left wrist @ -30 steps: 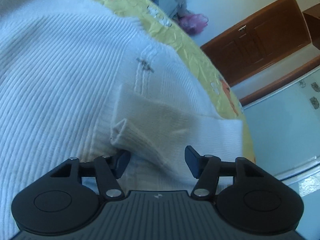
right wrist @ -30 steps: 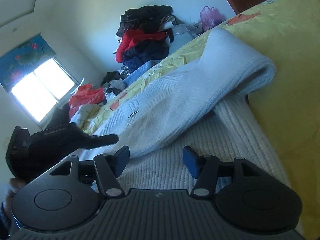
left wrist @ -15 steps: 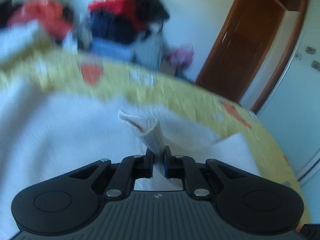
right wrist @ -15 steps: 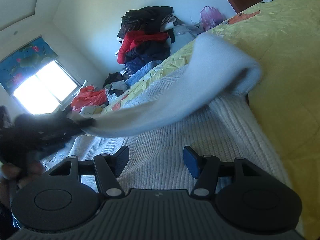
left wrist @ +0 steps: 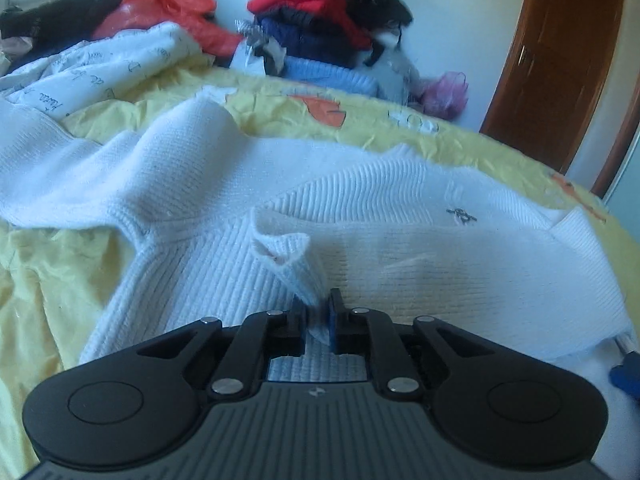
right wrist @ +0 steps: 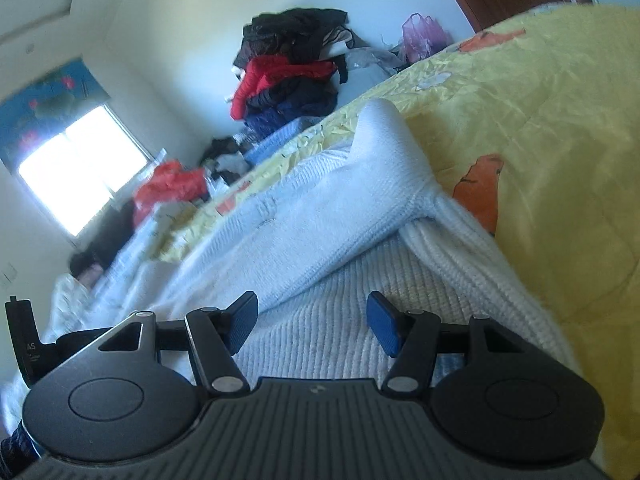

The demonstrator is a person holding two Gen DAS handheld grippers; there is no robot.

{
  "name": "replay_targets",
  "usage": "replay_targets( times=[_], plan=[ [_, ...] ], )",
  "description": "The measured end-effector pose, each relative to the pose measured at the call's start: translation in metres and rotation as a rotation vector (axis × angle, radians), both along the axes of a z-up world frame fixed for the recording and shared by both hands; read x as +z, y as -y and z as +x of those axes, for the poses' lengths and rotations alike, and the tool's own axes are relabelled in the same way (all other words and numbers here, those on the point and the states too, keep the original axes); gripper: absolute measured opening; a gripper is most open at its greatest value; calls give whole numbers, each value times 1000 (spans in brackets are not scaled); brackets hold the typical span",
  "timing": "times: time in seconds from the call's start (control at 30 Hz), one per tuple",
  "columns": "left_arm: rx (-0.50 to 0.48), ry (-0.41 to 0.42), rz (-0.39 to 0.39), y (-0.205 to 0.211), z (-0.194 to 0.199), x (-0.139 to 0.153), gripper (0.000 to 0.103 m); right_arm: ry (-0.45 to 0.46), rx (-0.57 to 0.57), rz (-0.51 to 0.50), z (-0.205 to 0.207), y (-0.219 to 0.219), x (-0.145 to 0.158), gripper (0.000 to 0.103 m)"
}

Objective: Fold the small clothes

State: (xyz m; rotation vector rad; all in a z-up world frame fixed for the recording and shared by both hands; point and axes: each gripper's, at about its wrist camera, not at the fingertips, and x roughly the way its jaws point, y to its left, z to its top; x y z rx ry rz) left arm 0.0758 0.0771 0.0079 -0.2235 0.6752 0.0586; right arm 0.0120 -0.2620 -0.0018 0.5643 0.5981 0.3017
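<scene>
A white ribbed knit sweater point(left wrist: 400, 208) lies spread on a yellow bedspread point(left wrist: 48, 264). My left gripper point(left wrist: 318, 300) is pinching a sleeve cuff point(left wrist: 286, 252), which stands up in a crumpled fold just above the sweater's body. Its jaws are easing open slightly, but the pads still hold the cloth. In the right wrist view that sleeve point(right wrist: 360, 192) runs across the sweater point(right wrist: 320, 344) from the shoulder at the right. My right gripper point(right wrist: 312, 320) hovers open low over the ribbed body, with nothing between its fingers.
A tall pile of dark and red clothes point(left wrist: 320, 12) stands against the far wall. A red bag point(left wrist: 168, 8) and a printed white cloth point(left wrist: 100, 64) lie at the back left. A pink bag point(left wrist: 448, 88) sits near a brown wooden door point(left wrist: 560, 60).
My left gripper shut on the sleeve cuff and drew it across the sweater, and its view swung up from the knit toward the room. The right gripper stayed where it was.
</scene>
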Motion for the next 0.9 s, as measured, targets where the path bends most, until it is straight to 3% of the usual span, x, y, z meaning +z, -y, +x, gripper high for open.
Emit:
replay_targets(
  times=[0.13,0.23,0.37,0.47,0.53,0.63,0.73,0.87,0.9],
  plan=[
    [14,62,-61,-3,-14,-5,16,112,28,-47,-2,-14,35,69],
    [16,75,-166,-15,-11,-9,22,185,80,-175,25,-34,59,78],
    [20,101,-320,-32,-14,-15,27,120,87,-372,97,-52,56,80],
    [27,106,-387,-40,-15,-19,27,-6,25,-450,142,-44,38,76],
    [26,106,-408,-42,-14,-20,27,-39,14,-477,152,-34,22,73],
    [24,106,-412,-42,-14,-20,28,31,16,-543,141,-36,10,73],
    [21,96,-412,-42,-13,-18,28,34,14,-606,140,-46,12,75],
    [51,54,-427,-54,-28,0,30,39,23,-581,138,-44,14,78],
    [66,73,-426,-62,-35,5,36,41,28,-576,138,-45,14,81]
  ],
)
